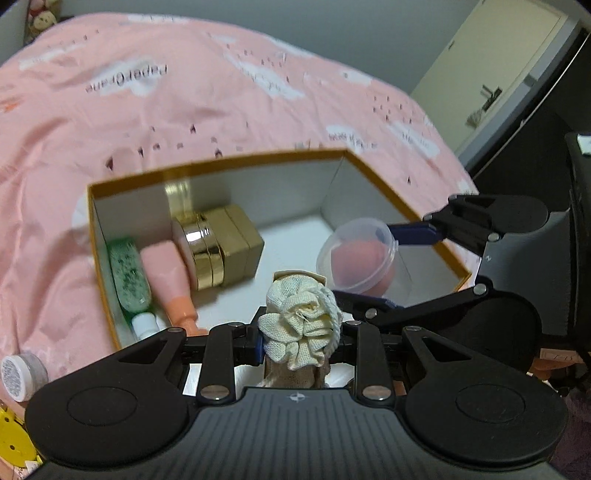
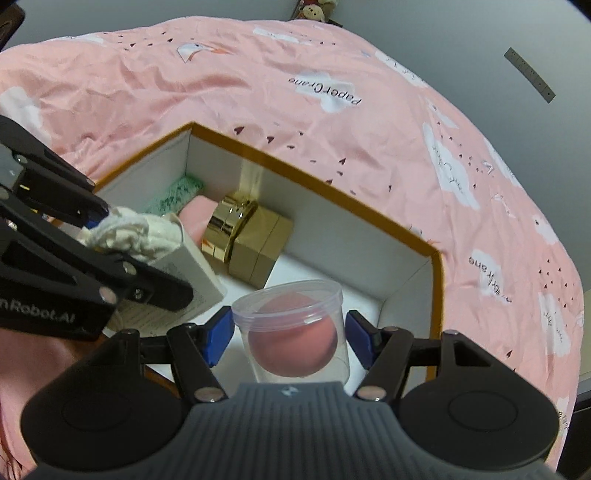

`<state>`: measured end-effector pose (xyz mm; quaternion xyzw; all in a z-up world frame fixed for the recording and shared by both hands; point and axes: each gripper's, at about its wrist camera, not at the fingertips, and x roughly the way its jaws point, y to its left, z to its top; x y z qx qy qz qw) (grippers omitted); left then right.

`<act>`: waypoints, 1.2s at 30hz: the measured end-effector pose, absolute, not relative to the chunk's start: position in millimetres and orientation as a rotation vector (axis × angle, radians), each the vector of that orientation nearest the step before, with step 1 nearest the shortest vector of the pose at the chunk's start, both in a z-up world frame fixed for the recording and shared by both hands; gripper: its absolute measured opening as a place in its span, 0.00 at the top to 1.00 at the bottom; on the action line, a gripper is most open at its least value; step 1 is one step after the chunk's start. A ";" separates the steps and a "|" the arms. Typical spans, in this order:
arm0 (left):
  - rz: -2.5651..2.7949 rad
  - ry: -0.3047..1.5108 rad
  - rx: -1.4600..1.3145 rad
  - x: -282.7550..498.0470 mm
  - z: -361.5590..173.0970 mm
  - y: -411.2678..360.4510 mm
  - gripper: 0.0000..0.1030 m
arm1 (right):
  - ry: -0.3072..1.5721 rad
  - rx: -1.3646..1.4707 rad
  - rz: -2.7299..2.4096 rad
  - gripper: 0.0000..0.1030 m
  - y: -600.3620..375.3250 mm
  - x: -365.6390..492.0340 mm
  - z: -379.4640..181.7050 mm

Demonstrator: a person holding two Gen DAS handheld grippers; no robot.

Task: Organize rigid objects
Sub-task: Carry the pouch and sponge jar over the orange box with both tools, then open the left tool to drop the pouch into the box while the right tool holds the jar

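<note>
An open box with an orange rim [image 1: 221, 162] [image 2: 332, 192] lies on the pink bedspread. Inside lie a green bottle [image 1: 129, 273], a pink bottle [image 1: 170, 277], a gold jar [image 1: 203, 251] [image 2: 225, 229] and a gold carton [image 1: 240, 243] [image 2: 262, 247]. My left gripper [image 1: 301, 341] is shut on a small white box topped with a cream fabric flower [image 1: 303, 321] [image 2: 129, 229], held over the box's near edge. My right gripper [image 2: 290, 336] [image 1: 373, 266] is shut on a clear plastic cup holding a pink sponge [image 2: 295, 332] [image 1: 358, 254], above the box's right part.
The pink bedspread [image 1: 184, 103] [image 2: 406, 129] surrounds the box. A small round white container [image 1: 22, 376] and a yellow object [image 1: 11, 435] lie at the left near edge. A door [image 1: 491, 74] stands at the far right. Plush toys [image 1: 40, 18] sit at the back.
</note>
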<state>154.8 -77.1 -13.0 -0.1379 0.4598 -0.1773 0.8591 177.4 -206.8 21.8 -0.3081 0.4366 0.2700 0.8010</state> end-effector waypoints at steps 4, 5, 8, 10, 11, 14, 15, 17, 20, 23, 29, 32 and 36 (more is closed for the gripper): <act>-0.358 1.010 -0.275 162.2 -20.5 -78.0 0.70 | 0.953 -0.662 0.596 0.37 -205.7 179.1 12.5; -0.355 1.023 -0.269 163.9 -22.7 -78.1 0.70 | 0.955 -0.652 0.604 0.37 -206.0 179.2 12.1; -0.341 1.062 -0.254 167.9 -25.7 -77.8 0.70 | 0.951 -0.672 0.617 0.37 -204.2 176.8 9.8; -0.307 1.088 -0.232 169.4 -29.7 -77.7 0.69 | 0.949 -0.674 0.618 0.37 -204.5 176.3 10.5; -0.289 1.100 -0.222 169.8 -32.4 -77.2 0.69 | 0.949 -0.673 0.617 0.37 -204.8 176.2 10.8; -0.276 1.101 -0.176 168.0 -34.5 -81.2 0.69 | 0.950 -0.668 0.616 0.37 -205.3 175.6 11.0; -0.274 1.101 -0.160 167.4 -35.0 -83.2 0.67 | 0.950 -0.668 0.614 0.37 -205.4 175.6 11.1; -0.271 1.101 -0.130 166.6 -35.1 -87.2 0.67 | 0.948 -0.666 0.610 0.37 -206.6 175.9 11.8; -0.247 1.077 -0.078 163.1 -32.5 -90.2 0.62 | 0.947 -0.667 0.608 0.37 -207.1 174.7 12.7; -0.229 1.033 -0.061 159.7 -25.8 -87.9 0.57 | 0.944 -0.672 0.619 0.37 -205.9 172.2 13.2; -0.226 0.926 -0.171 153.1 -4.7 -63.5 0.52 | 0.933 -0.667 0.630 0.37 -201.5 168.2 13.8; -0.204 0.861 -0.207 147.3 6.3 -49.4 0.49 | 0.931 -0.649 0.629 0.37 -198.6 166.3 14.0; -0.159 0.799 -0.262 141.0 15.5 -26.3 0.46 | 0.936 -0.596 0.630 0.36 -193.5 164.5 13.4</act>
